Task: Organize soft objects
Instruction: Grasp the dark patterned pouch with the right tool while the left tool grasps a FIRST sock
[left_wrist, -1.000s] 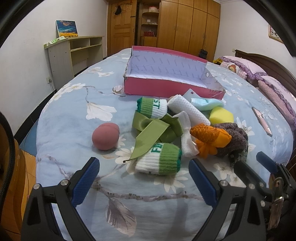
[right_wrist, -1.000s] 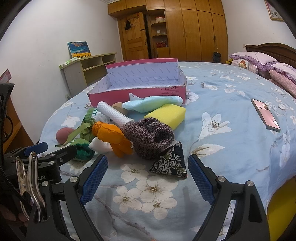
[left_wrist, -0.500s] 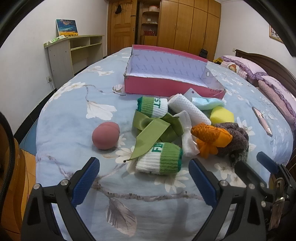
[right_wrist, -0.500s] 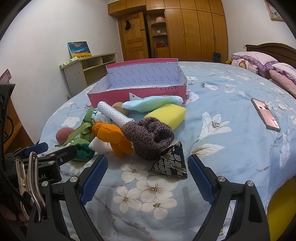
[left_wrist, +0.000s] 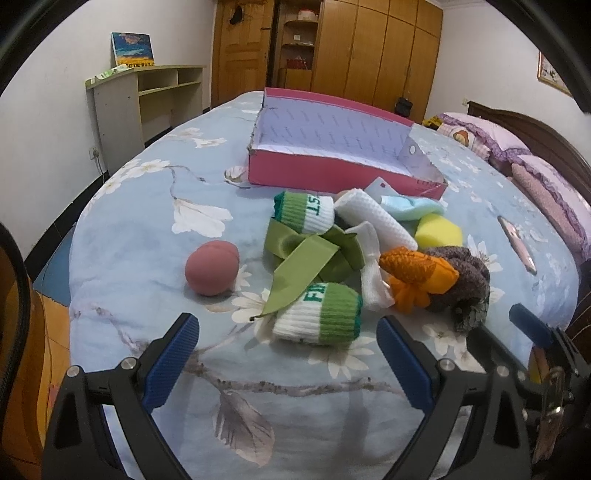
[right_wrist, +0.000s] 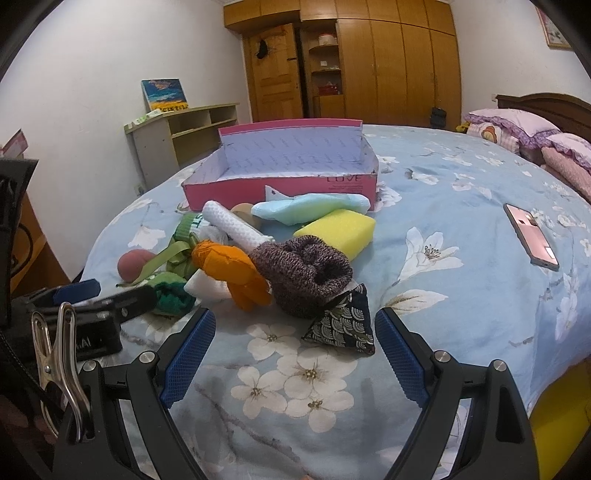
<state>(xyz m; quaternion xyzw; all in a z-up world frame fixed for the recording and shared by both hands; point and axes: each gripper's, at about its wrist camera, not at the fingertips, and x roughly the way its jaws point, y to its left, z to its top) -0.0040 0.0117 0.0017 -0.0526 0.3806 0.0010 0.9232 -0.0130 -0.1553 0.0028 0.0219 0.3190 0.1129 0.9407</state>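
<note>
Centrally in both views, a heap of soft things lies on the flower-printed bed (left_wrist: 122, 258) in front of a pink box (left_wrist: 343, 177) whose inside is bare. In the left wrist view the green-and-white rolled sock (left_wrist: 319, 317) sits just above the gap between the fingers of the left gripper (left_wrist: 288, 334), which are spread wide and grasp nothing; a green ribbon (left_wrist: 310, 258) drapes over it, a second rolled sock (left_wrist: 304, 210) lies beyond, and a pink ball (left_wrist: 211, 267) rests apart at centre left. To the right of these come an orange fabric piece (left_wrist: 417, 273), a brown knit item (left_wrist: 461, 277), a white waffle roll (left_wrist: 373, 221), a pale blue cloth (left_wrist: 410, 206) and a yellow sponge (left_wrist: 439, 232). In the right wrist view the dark patterned pouch (right_wrist: 343, 321) lies just above and between the fingers of the right gripper (right_wrist: 295, 330), likewise spread apart and bare, leaning against the brown knit item behind it. A pink phone (right_wrist: 532, 234) lies well apart at right on the bed. Pillows (right_wrist: 517, 127) fill the upper right; a shelf unit (right_wrist: 184, 136) stands at upper left.
</note>
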